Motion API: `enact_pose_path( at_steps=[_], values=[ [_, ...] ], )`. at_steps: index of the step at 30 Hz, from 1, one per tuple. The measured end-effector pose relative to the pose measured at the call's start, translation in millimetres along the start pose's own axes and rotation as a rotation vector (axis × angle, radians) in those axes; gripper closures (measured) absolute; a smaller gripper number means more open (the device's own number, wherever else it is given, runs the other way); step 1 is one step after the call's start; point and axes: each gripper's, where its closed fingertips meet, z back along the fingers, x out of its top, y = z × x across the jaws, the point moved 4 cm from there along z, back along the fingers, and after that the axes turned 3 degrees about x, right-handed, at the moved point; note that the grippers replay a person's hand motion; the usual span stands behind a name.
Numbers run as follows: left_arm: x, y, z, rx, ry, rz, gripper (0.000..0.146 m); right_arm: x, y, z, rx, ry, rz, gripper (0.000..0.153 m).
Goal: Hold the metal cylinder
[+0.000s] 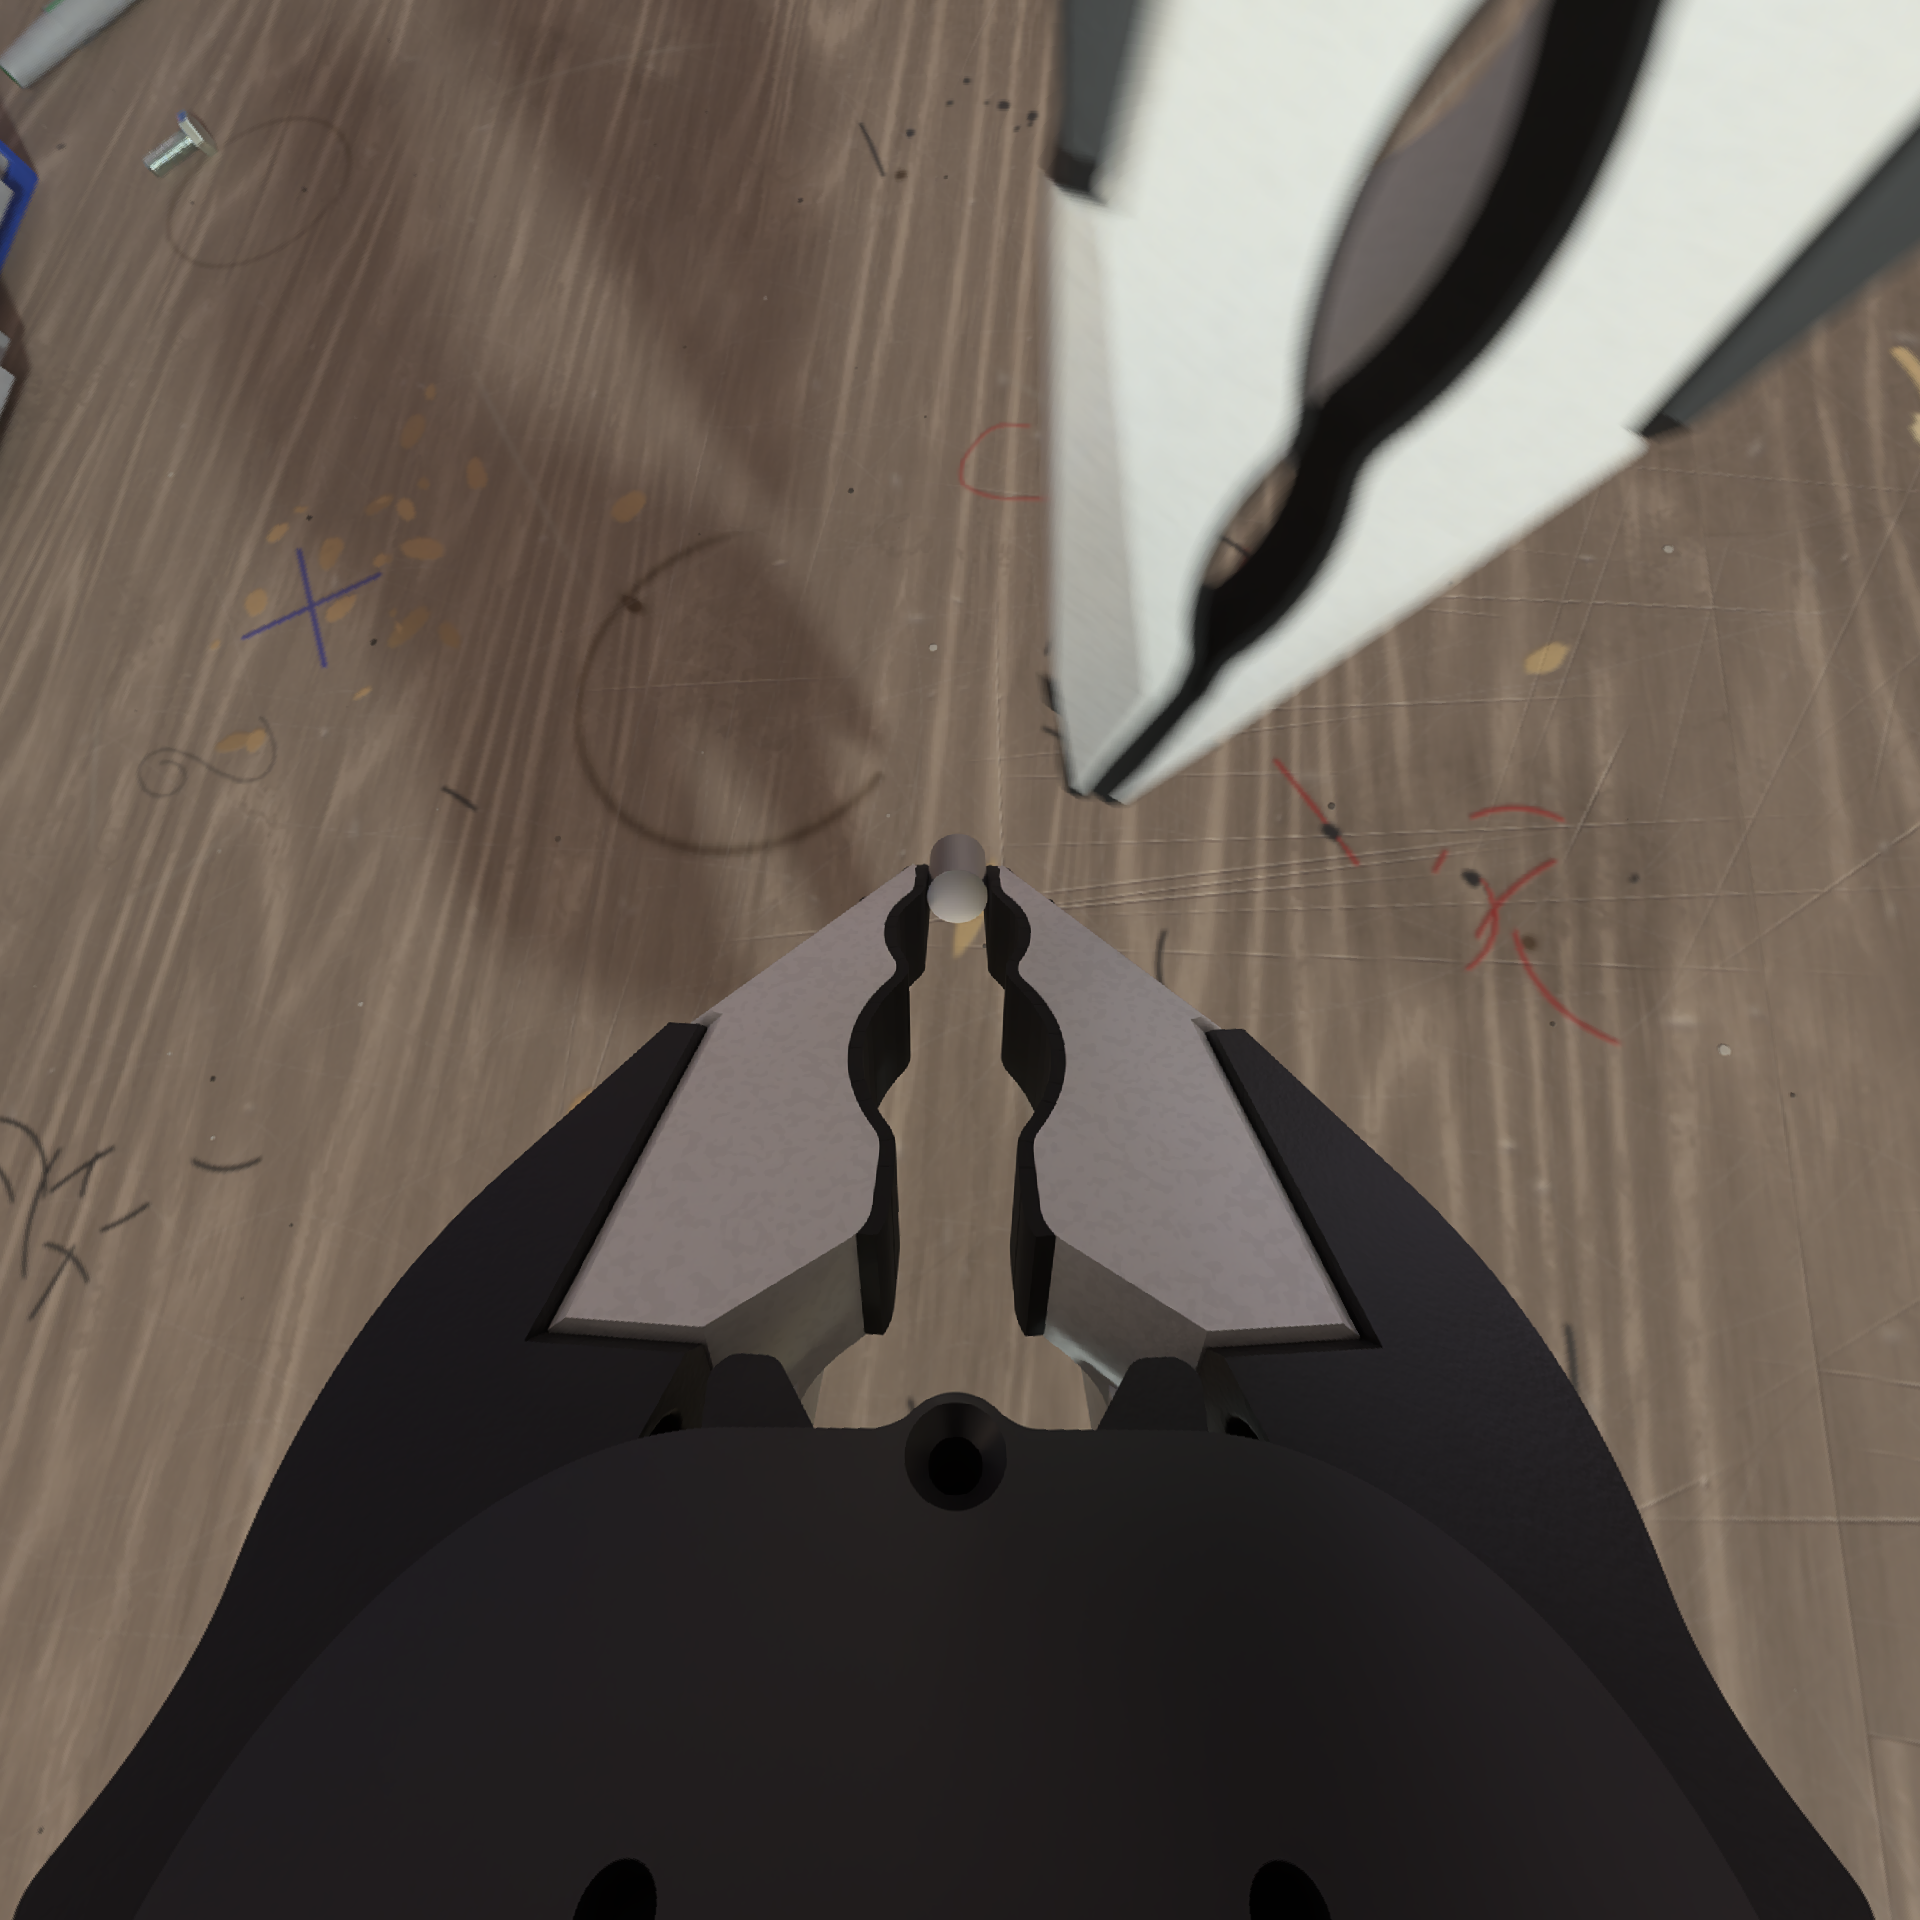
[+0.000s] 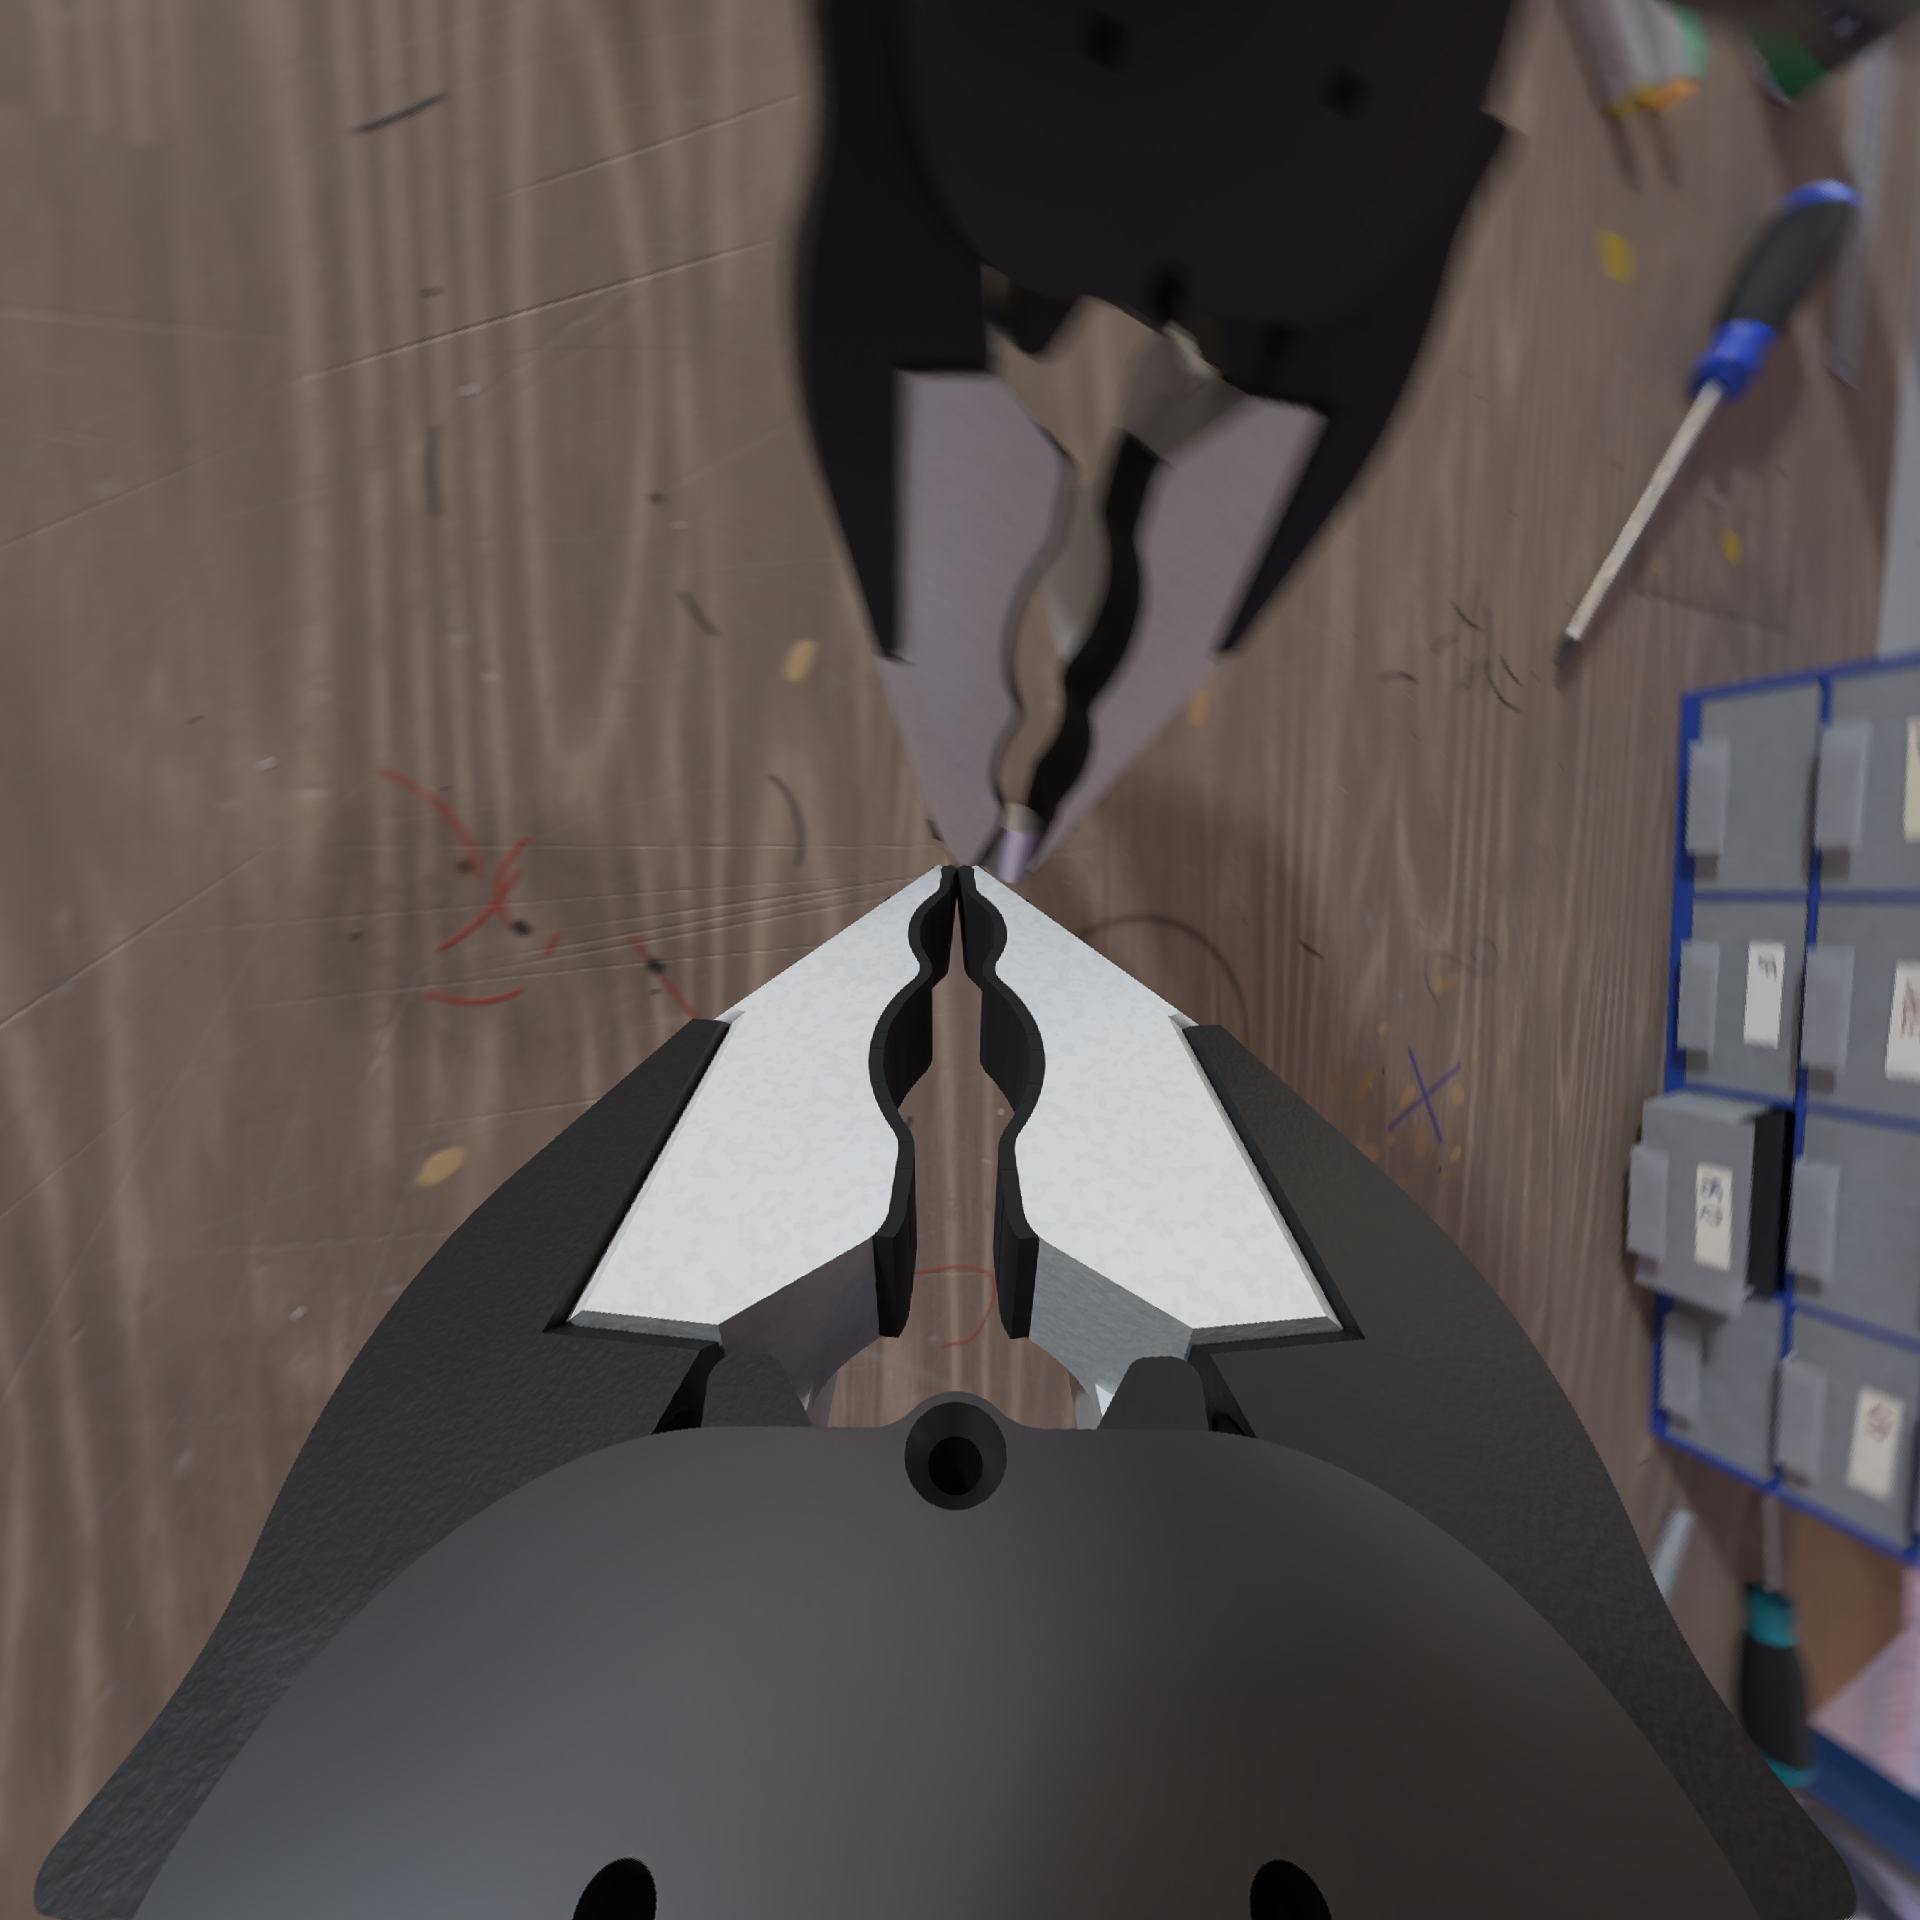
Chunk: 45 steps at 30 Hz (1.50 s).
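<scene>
A scratched wooden bench [image 1: 520, 364] lay under two grippers.
The left gripper [image 1: 956, 894] pinched the cylinder [image 1: 955, 891] at its tips so it stayed up; the right gripper's [image 2: 957, 883] jaws were closed, empty.

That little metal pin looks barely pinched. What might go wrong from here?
The left gripper holds the metal cylinder only at its very fingertips, so it may slip or pivot out. The right gripper, shut and empty, sits very close to that cylinder and could knock it loose onto the wooden table.
</scene>
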Motion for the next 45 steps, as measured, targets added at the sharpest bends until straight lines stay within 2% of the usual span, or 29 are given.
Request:
enact_pose_path(
  at_steps=[1,4,12,18,21,30,37,43,44,45],
  values=[
    [0.1,0.2,-0.2,-0.005,0.001,0.002,0.136,-6.6,-7.0,0.0,-0.035,-0.021,-0.043,0.152],
    [0.1,0.4,-0.4,-0.009,0.002,-0.004,0.136,-21.8,-8.1,-10.7,-0.106,0.069,0.005,0.143],
    [-0.2,1.3,-0.8,-0.001,0.007,0.012,0.136,-23.3,-3.2,-23.1,-0.161,0.059,0.03,0.142],
    [-0.9,2.9,-1.4,0.014,0.019,0.023,0.136,-21.6,2.1,-31.2,-0.297,0.202,0.126,0.134],
    [-1.1,2.9,-1.5,0.023,0.02,0.032,0.136,-22.0,1.4,-31.4,-0.308,0.195,0.114,0.136],
    [-1.4,2.9,-1.6,0.023,0.022,0.053,0.136,-20.9,6.5,-31.0,-0.392,0.238,0.264,0.145],
    [-1.3,2.4,-1.7,0.023,0.022,0.031,0.136,-21.9,6.4,-30.3,-0.337,0.19,0.121,0.146],
    [-1.3,2.4,-1.6,0.027,0.021,0.032,0.136,-22.8,7.8,-29.7,-0.299,0.158,0.078,0.147],
    [-1.7,4.4,-1.7,0.031,0.021,0.035,0.136,-23.4,15.4,-31.2,-0.266,0.149,0.083,0.147],
    [-2.4,9.1,-1.7,0.076,0.028,0.041,0.136,-24.9,30.5,-35.1,-0.1,0.142,0.079,0.148]
  ],
)
